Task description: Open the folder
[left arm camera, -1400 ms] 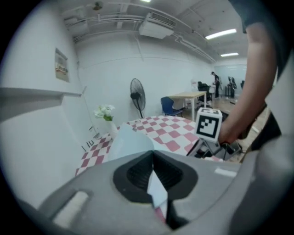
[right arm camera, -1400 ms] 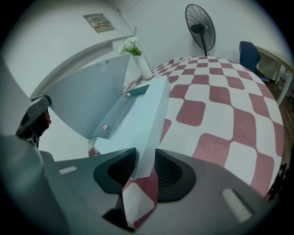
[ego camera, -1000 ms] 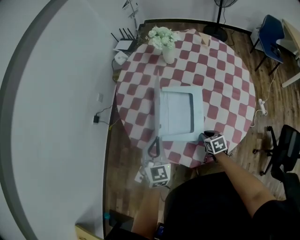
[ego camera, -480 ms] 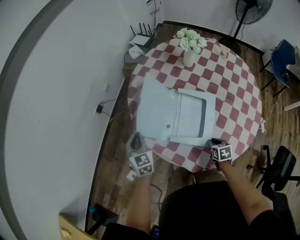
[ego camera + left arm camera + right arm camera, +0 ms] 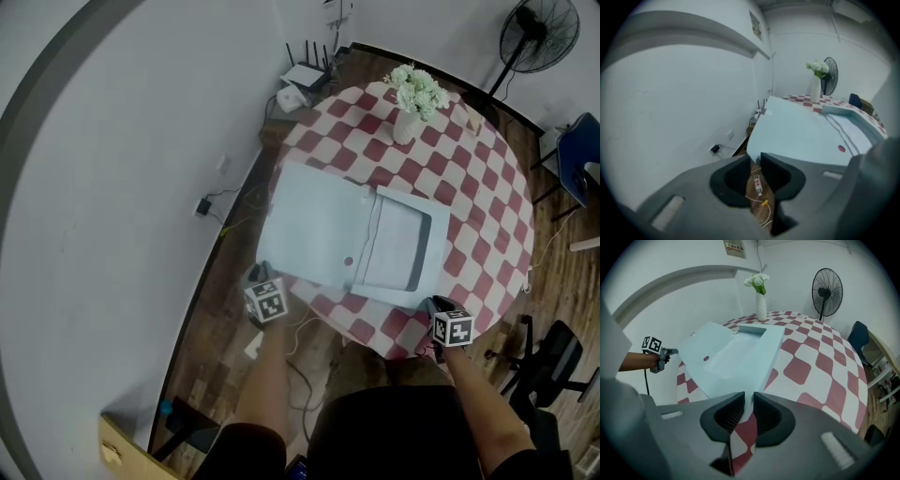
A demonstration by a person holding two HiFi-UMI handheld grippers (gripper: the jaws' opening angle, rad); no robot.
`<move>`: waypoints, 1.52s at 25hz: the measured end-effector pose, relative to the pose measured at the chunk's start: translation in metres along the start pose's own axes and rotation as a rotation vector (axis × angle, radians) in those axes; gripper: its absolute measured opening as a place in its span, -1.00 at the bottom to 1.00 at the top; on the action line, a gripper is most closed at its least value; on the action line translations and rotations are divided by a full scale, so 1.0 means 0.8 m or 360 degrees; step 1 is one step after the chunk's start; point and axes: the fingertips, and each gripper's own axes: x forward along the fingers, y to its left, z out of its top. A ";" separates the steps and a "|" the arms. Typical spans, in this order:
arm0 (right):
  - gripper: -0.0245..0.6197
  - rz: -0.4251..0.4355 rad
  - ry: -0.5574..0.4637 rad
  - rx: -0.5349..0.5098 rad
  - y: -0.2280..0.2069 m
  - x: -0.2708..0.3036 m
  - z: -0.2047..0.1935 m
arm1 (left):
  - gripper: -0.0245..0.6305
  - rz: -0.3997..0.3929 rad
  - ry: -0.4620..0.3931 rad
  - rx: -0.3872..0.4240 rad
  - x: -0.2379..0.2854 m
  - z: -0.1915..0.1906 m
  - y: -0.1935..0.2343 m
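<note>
- The head view is evenly, rather dimly lit by soft room light; the wall (image 5: pixel 112 187) reads pale grey and the floor (image 5: pixel 211 356) dark.
- No hard shadow or glare falls on the folder (image 5: pixel 319 234), which looks flat and pale.
- Fisheye bending curves the wall's lines strongly at the left edge.
- The left gripper view is softer and slightly blurred, a round picture with black corners.
- The right gripper view is brighter and sharper: the fan (image 5: pixel 827 289) is crisp, the nearest foreground is out of focus, and the edges darken.
</note>
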 end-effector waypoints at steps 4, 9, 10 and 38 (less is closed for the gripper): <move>-0.78 0.0004 0.0010 0.0020 0.000 0.002 0.000 | -0.66 -0.0025 0.0190 -0.0068 0.038 -0.039 0.007; -0.77 0.0025 -0.0002 0.0051 -0.002 0.005 0.001 | -0.59 -0.0065 0.0291 -0.0102 0.065 -0.056 0.006; -0.77 0.0027 -0.0006 0.0060 -0.003 0.006 0.001 | -0.54 -0.0065 0.0294 -0.0104 0.068 -0.056 0.006; -0.92 0.0225 -0.0536 -0.0063 0.001 -0.130 0.105 | -0.71 -0.0297 -0.0438 -0.0091 -0.214 0.132 -0.154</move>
